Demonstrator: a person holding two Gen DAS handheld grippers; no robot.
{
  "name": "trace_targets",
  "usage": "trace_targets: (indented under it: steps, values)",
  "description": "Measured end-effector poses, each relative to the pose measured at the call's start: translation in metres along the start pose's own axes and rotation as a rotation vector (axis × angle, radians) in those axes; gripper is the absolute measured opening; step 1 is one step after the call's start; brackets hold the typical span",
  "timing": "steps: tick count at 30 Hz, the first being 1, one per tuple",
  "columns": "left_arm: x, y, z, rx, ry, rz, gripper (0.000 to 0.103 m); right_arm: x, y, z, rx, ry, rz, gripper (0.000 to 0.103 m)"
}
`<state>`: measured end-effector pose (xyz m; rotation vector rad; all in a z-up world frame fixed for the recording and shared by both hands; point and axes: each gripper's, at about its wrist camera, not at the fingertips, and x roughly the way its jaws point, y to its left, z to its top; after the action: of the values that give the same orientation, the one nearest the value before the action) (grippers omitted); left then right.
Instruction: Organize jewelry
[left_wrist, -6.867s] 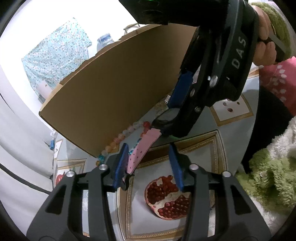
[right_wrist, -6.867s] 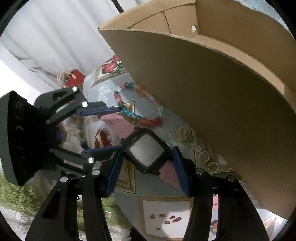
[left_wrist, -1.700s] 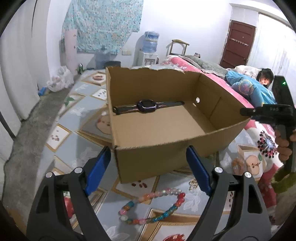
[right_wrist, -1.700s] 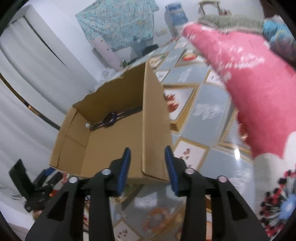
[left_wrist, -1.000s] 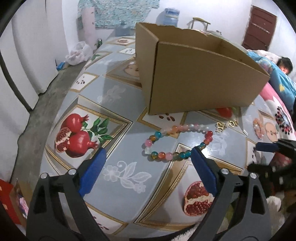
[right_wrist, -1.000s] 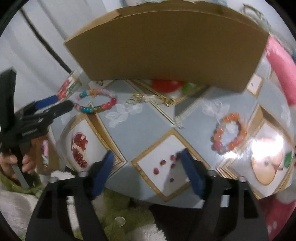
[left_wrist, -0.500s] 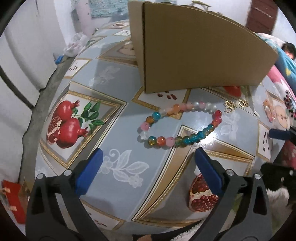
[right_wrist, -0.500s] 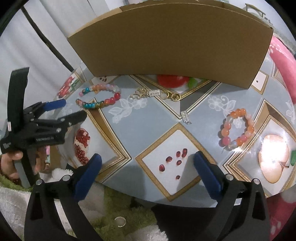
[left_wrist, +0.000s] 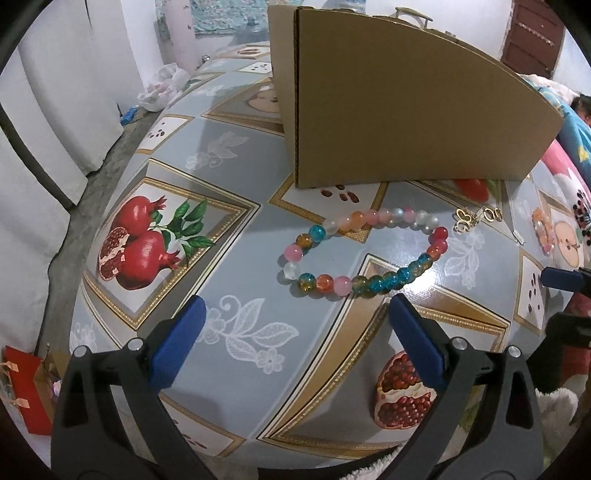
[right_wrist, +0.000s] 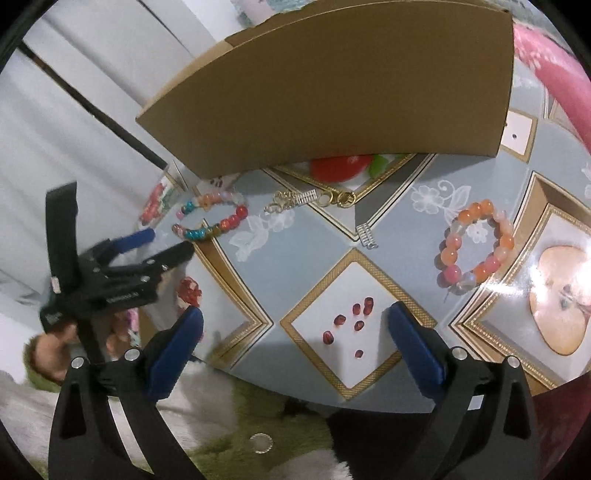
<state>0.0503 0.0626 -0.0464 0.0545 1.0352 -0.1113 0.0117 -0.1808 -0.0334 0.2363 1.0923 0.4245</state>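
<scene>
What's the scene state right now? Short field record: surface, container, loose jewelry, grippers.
surface: patterned tablecloth with fruit prints
container: cardboard box, inside hidden
loose jewelry: multicolour bead bracelet; orange-pink bead bracelet; gold chain pieces; small silver clip, all on the cloth in front of the box
left gripper: open, empty, nearest the multicolour bracelet
right gripper: open, empty

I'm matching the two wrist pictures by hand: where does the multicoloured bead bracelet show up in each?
Left wrist view: the multicoloured bead bracelet lies centre-right on the tablecloth, just ahead of the open left gripper.
Right wrist view: the same bracelet is small, at middle left.
Shared landmark: the cardboard box stands right behind it in both views.
</scene>
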Motion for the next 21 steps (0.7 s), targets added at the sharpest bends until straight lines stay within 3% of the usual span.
trace_targets:
  steps: [4, 10, 18, 21]
  values:
    - [-0.002, -0.002, -0.004, -0.008, -0.013, 0.009, 0.096, -0.009, 0.002, 0.004, 0.007, -0.016, 0.030, 0.097]
    - [-0.002, 0.000, -0.006, 0.012, -0.012, -0.010, 0.096, -0.015, 0.036, 0.022, -0.102, -0.139, 0.101, 0.096]
    - [-0.007, 0.002, -0.011, 0.031, -0.053, -0.041, 0.096, 0.019, 0.055, 0.050, -0.128, -0.085, 0.101, 0.071]
    - [-0.015, 0.013, -0.013, -0.010, -0.091, -0.152, 0.095, 0.026, 0.061, 0.057, -0.161, -0.069, 0.064, 0.060]
